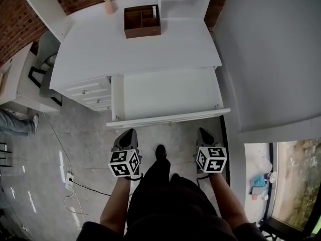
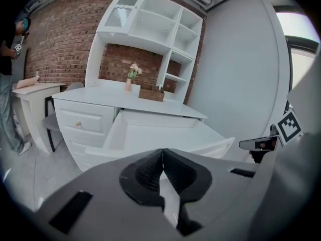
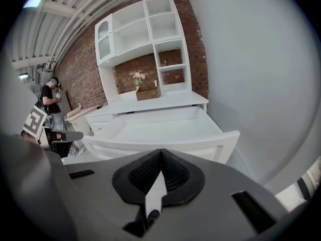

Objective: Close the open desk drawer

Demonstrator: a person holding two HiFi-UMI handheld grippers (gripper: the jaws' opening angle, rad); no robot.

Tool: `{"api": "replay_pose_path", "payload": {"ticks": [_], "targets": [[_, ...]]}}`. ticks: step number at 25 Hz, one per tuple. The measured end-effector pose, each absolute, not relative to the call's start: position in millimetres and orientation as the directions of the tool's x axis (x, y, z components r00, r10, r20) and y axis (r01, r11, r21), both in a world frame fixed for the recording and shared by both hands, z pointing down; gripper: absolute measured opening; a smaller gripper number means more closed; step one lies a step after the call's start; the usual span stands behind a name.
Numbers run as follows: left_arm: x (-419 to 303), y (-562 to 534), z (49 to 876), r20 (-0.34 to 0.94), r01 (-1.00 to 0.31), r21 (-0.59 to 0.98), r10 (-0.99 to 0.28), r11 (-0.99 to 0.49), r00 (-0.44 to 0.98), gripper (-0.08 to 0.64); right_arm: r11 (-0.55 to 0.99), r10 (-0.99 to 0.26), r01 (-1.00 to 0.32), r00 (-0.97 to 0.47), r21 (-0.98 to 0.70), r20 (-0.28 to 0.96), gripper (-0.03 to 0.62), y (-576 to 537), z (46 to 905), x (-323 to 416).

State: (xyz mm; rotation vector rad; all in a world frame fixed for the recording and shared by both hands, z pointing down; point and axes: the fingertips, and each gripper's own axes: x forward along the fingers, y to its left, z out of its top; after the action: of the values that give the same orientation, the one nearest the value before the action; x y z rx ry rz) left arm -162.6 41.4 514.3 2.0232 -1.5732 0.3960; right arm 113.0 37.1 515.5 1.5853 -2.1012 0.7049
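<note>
The white desk (image 1: 135, 49) has its wide middle drawer (image 1: 170, 92) pulled fully out and empty. Its front panel (image 1: 168, 118) faces me, a short way beyond both grippers. My left gripper (image 1: 129, 133) hangs just before the panel's left part, and my right gripper (image 1: 202, 132) before its right part. Neither touches the panel. In the left gripper view the left gripper (image 2: 162, 152) is shut on nothing, with the drawer (image 2: 150, 134) ahead. In the right gripper view the right gripper (image 3: 160, 152) is shut and empty too, with the drawer front (image 3: 165, 147) close ahead.
A brown wooden organiser (image 1: 142, 20) and a pink vase of flowers (image 1: 109, 4) stand on the desktop. Small knobbed drawers (image 1: 90, 92) sit left of the open one. A grey wall (image 1: 271, 54) runs close on the right. A cable and socket strip (image 1: 69, 181) lie on the floor at left.
</note>
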Motion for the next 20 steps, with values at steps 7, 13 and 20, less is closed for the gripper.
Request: {"api": "replay_pose_path", "payload": {"ticks": [7,13,20], "targets": [[-157.0,27.9,529.4,0.570,-0.946,0.247,-0.758,-0.210,0.317,0.011,0.170,-0.734,-0.976,-0.217,-0.135,0.644,0.005,25.3,530.7,121.5],[-153.2,27.1,547.9,0.609,-0.951,0.238,-0.733,-0.195,0.303,0.011,0.171,-0.703,-0.975,-0.221,-0.141,0.675,0.005,15.8,548.7,127.3],[-152.7,24.1,560.6,0.644,-0.961,0.242,-0.718,-0.137,0.265,0.011,0.201,-0.665,-0.966,-0.255,-0.161,0.702,0.005,4.8,563.4,124.5]]}}
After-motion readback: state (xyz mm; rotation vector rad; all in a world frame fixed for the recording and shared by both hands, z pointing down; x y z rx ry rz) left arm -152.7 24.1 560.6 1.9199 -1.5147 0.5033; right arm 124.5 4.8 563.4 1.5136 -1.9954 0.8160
